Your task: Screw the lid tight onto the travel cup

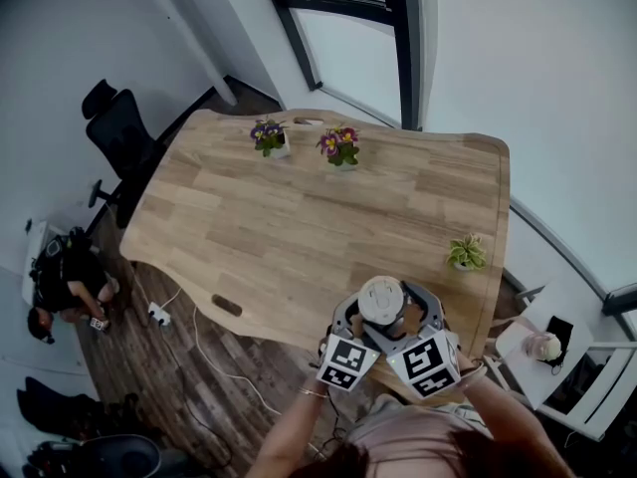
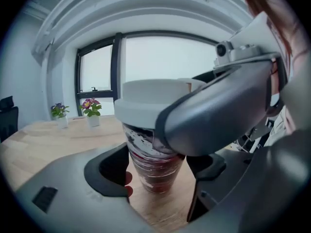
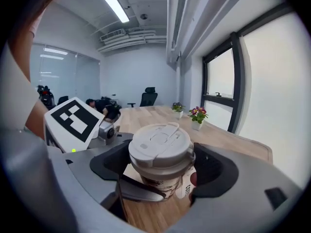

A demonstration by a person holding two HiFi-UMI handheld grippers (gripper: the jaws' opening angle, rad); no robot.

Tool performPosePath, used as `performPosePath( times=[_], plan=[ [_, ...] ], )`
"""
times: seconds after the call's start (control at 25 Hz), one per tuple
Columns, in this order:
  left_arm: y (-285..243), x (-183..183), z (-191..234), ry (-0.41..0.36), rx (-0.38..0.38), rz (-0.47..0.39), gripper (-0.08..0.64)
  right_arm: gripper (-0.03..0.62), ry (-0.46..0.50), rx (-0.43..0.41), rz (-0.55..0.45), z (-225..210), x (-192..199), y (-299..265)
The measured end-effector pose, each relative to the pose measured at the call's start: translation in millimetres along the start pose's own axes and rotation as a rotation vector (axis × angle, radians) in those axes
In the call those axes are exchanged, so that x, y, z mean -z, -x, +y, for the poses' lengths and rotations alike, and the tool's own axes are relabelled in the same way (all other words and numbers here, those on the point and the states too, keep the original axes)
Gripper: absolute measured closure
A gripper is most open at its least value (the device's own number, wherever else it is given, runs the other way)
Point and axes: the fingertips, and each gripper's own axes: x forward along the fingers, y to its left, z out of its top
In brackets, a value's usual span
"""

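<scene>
Holding cup [image 2: 155,171] with left jaws clamped on its body, at near edge of surface [image 1: 299,217]; right jaws closed round lid [image 3: 160,142]. Looks light, thin-walled, slick: squeeze gently, torque from lid rim.

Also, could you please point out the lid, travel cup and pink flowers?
lid [image 3: 160,143], right gripper view, flat top.
travel cup [image 2: 156,171], left gripper view, clear wall.
pink flowers [image 1: 338,142], head view, blossoms.
</scene>
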Motion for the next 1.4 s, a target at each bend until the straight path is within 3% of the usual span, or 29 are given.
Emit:
performPosePath(
  times=[0.12, 0.32, 0.4, 0.56, 0.76, 0.84, 0.96, 1.2, 1.32, 1.4],
  plan=[
    [1.0, 1.7, -0.8, -0.006, 0.015, -0.003, 0.206, 0.213, 0.002, -0.084, 0.023, 4.3, 1.4, 3.0],
    [5.9, 7.2, -5.4, -0.109, 0.200, 0.062, 0.206, 0.213, 0.118, -0.237, 0.088, 2.6, 6.8, 11.4],
    [6.3, 7.4, -7.1, -0.132, 0.235, 0.085, 0.206, 0.215, 0.154, -0.273, 0.097, 4.3, 7.7, 10.8],
    [3.4, 4.4, -4.5, -0.112, 0.192, 0.073, 0.206, 0.216, 0.142, -0.229, 0.077, 2.8, 5.7, 7.7],
    [-2.2, -0.3, 1.4, -0.023, 0.030, 0.021, 0.206, 0.216, 0.026, -0.023, 0.061, -5.0, 3.7, 4.8],
    [-2.3, -0.5, 2.0, -0.002, -0.007, 0.003, 0.206, 0.216, -0.014, 0.022, 0.059, -4.7, 3.5, 4.3],
    [-1.4, 1.0, 1.7, -0.023, 0.033, 0.008, 0.206, 0.215, -0.042, -0.037, 0.051, 1.9, 2.6, 5.7],
    [4.8, 7.0, -4.9, -0.128, 0.230, 0.090, 0.206, 0.215, 0.079, -0.229, 0.133, 6.3, 12.4, 15.3],
    [4.4, 7.6, -5.9, -0.149, 0.263, 0.112, 0.206, 0.216, 0.093, -0.258, 0.125, 2.7, 11.3, 12.3],
    [3.6, 6.6, -5.5, -0.140, 0.245, 0.103, 0.206, 0.218, 0.099, -0.239, 0.113, 2.6, 9.6, 9.6]
  ],
)
